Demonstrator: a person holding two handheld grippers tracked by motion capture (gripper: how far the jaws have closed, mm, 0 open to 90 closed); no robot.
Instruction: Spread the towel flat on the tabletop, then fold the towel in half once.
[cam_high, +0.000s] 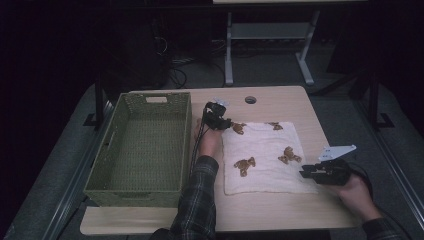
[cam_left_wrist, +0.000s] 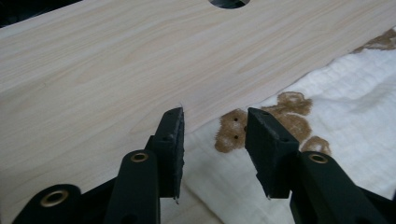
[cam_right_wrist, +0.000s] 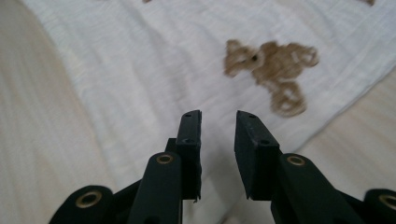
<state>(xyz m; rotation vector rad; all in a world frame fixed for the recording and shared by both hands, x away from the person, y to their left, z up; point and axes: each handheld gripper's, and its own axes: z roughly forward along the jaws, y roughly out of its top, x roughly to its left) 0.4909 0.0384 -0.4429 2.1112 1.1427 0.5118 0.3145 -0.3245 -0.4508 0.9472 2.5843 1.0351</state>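
A white towel (cam_high: 267, 157) printed with brown teddy bears lies flat on the pale wooden surface (cam_high: 280, 102), just to the right of an empty green woven basket (cam_high: 145, 147). In the high view the left gripper (cam_high: 220, 121) sits at the towel's far-left corner, about 10 o'clock from the towel's centre, while the right gripper (cam_high: 312, 172) sits at the near-right corner, about 4 o'clock from it. Each hand is thus nearest its own corner, on opposite ends of one diagonal. The left gripper view shows the left gripper (cam_left_wrist: 215, 135) with its jaws moderately apart and nothing pinched between them; the towel (cam_left_wrist: 336, 102) edge runs under the gap, and a teddy bear print (cam_left_wrist: 275, 121) lies just beyond the right jaw at roughly 1 o'clock. The right gripper view shows the right gripper (cam_right_wrist: 218, 140) narrowly parted and also empty, hanging over the towel (cam_right_wrist: 154, 60), whose edge slants close by on the right, with a bear print (cam_right_wrist: 271, 65) ahead at about 1 o'clock. The cloth's longer sides seem to run left to right across the surface, with the basket's long axis running away from the person at 9 o'clock of the towel. Any fold or lift likely turns on that diagonal: each gripper needs the hem of its own corner between its jaws, and the left hand is much the closer one to the basket, should the towel be bound there.
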